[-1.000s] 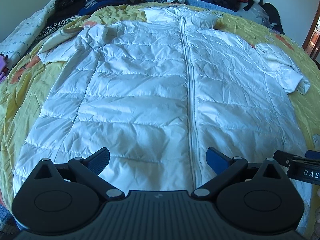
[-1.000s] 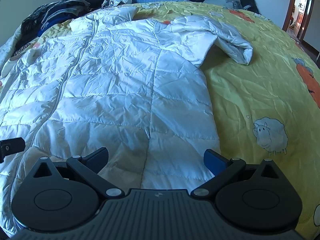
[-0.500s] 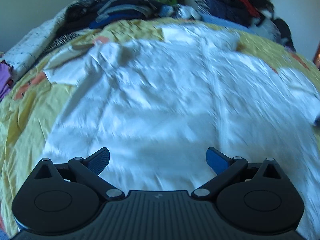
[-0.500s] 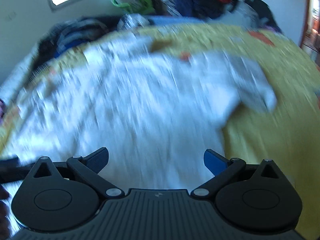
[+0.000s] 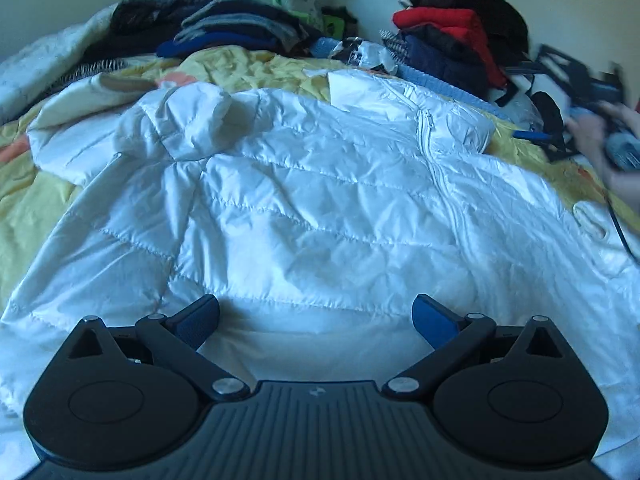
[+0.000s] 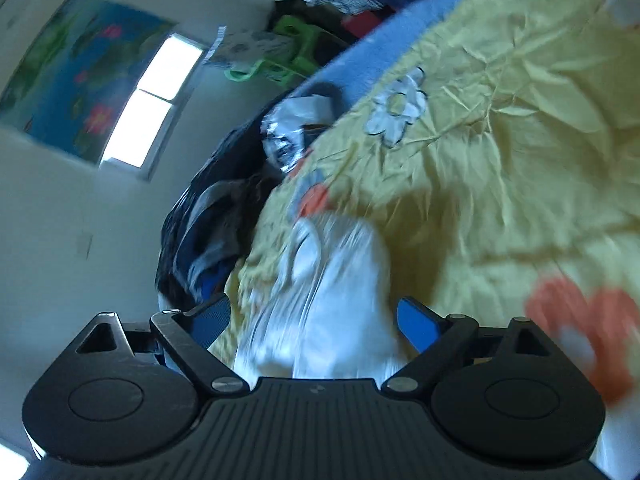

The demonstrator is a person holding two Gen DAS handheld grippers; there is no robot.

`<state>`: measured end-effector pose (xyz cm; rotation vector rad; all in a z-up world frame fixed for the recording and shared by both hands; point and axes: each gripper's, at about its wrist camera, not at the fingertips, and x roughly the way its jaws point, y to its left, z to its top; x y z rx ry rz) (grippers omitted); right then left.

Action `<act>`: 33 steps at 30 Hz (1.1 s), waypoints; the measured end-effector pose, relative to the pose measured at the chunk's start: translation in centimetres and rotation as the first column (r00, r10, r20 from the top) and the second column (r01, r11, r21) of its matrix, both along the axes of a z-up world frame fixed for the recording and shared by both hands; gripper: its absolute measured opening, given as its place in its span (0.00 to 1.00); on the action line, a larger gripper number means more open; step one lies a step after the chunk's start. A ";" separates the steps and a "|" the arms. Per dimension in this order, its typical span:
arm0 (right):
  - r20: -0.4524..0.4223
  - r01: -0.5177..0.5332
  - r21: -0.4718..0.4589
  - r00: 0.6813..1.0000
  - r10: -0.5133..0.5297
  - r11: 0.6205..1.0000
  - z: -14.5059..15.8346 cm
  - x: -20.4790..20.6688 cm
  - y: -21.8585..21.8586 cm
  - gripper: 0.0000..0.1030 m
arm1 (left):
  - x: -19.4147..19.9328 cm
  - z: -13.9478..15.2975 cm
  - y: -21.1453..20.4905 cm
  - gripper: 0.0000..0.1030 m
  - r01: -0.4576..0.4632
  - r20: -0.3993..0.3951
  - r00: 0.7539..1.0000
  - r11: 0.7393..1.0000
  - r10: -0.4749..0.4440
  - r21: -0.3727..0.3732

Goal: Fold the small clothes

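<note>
A white quilted jacket point(image 5: 320, 208) lies spread front-up on a yellow bedspread point(image 5: 24, 196), zipper point(image 5: 434, 160) running up its right part. Its left sleeve point(image 5: 188, 120) is bunched at the upper left. My left gripper point(image 5: 316, 320) is open and empty, just above the jacket's lower body. My right gripper point(image 6: 312, 324) is open, tilted sharply, with the jacket's white right sleeve point(image 6: 332, 280) lying between its jaws; the view is blurred. In the left wrist view the right gripper point(image 5: 596, 92) and the hand holding it show at the far right edge.
Piles of dark, blue and red clothes point(image 5: 448, 44) line the bed's far edge against the wall. A window point(image 6: 152, 100) and a green plastic item point(image 6: 280, 64) show in the right wrist view. The bedspread point(image 6: 500, 140) has flower and orange prints.
Both grippers have moved up the bed from the jacket's hem. The right gripper swung off to the right sleeve and rolled to the side. Both stay open.
</note>
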<state>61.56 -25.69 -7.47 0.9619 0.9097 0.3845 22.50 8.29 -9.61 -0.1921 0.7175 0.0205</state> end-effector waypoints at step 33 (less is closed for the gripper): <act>0.346 -0.543 -0.341 0.687 0.639 0.768 11.0 -10.4 11.0 0.18 | -1.4 -0.8 2.7 1.00 -0.021 0.131 0.990 0.980 0.047 -0.198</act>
